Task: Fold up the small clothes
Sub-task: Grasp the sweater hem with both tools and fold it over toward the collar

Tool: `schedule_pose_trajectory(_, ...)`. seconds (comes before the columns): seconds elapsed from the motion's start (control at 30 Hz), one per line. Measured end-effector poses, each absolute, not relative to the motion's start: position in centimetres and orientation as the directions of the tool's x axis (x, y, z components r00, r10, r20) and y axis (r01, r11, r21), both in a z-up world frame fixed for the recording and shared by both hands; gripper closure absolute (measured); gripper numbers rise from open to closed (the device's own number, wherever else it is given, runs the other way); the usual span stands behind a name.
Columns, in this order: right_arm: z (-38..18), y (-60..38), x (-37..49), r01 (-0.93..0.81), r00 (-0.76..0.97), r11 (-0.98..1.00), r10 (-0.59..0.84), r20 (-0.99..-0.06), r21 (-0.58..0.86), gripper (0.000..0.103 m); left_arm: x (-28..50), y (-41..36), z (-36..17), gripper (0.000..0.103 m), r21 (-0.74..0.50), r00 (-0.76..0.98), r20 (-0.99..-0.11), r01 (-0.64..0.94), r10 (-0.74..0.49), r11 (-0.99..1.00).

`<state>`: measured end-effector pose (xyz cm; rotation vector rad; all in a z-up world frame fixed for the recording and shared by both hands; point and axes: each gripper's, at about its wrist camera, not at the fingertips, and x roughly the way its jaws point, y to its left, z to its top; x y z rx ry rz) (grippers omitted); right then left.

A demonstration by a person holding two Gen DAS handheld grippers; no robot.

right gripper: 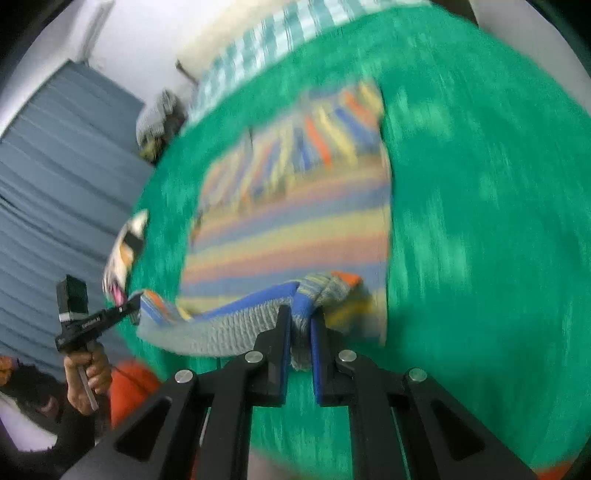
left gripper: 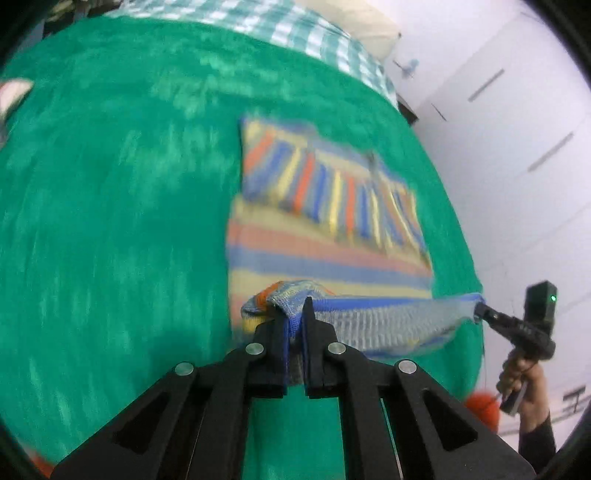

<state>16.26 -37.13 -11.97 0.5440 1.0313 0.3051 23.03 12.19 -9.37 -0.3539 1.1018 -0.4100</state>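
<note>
We are holding the near hem of a striped garment [left gripper: 325, 236] with both grippers, one at each near corner. The left gripper [left gripper: 294, 314] is pinching the bunched left corner, its jaws narrow with knit fabric squeezed between them. The right gripper [right gripper: 301, 317] is doing the same at the right corner, jaws narrow on a fold of blue and grey cloth. In the left wrist view we are seeing the right gripper [left gripper: 480, 312] off to the right, gripping the hem's far end, and the right hand [left gripper: 521, 380] wrapped round its handle. The hem is stretching between the two grippers, lifted off the green blanket [left gripper: 110, 203], while the rest of the garment is lying flat on the blanket beyond it, stripes running across, with a patch of upright stripes at the far end. A checked sheet [left gripper: 295, 26] is showing past the blanket's far edge. Both views are blurred.
</note>
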Motion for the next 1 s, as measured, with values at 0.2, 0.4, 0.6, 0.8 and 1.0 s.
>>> schedule_pose_trajectory(0.2, -12.9, -40.0, 31.8, 0.068, 0.553, 0.816, 0.448, -0.702, 0.574, 0.094, 39.0, 8.7, -11.5, 0.095, -0.416, 0.422, -0.805, 0.101, -0.418, 0.904)
schedule_pose_trajectory(0.4, -16.4, -42.4, 40.3, 0.194, 0.621, 0.853, 0.276, -0.734, 0.485, 0.043, 46.8, 8.9, -15.2, 0.029, -0.36, 0.435, -0.851, -0.076, -0.294, 0.93)
schedule_pose_trajectory(0.6, -13.3, -38.8, 34.9, -0.072, 0.664, 0.936, 0.302, -0.684, 0.344, 0.043, 38.9, 7.6, -13.8, 0.027, -0.302, 0.532, -0.783, 0.127, -0.322, 0.945)
schedule_pose_trajectory(0.8, -19.3, -33.5, 29.3, -0.264, 0.413, 0.96, 0.204, -0.888, 0.098, 0.049, 31.5, 5.6, -20.0, 0.044, 0.035, 0.405, -0.912, 0.244, -0.069, 0.969)
schedule_pose_trajectory(1.0, -14.6, -37.1, 19.3, -0.146, 0.537, 0.987, 0.137, -0.833, 0.068, 0.043, 24.3, 10.6, -14.3, 0.02, 0.001, 0.528, -0.848, 0.092, -0.048, 0.996)
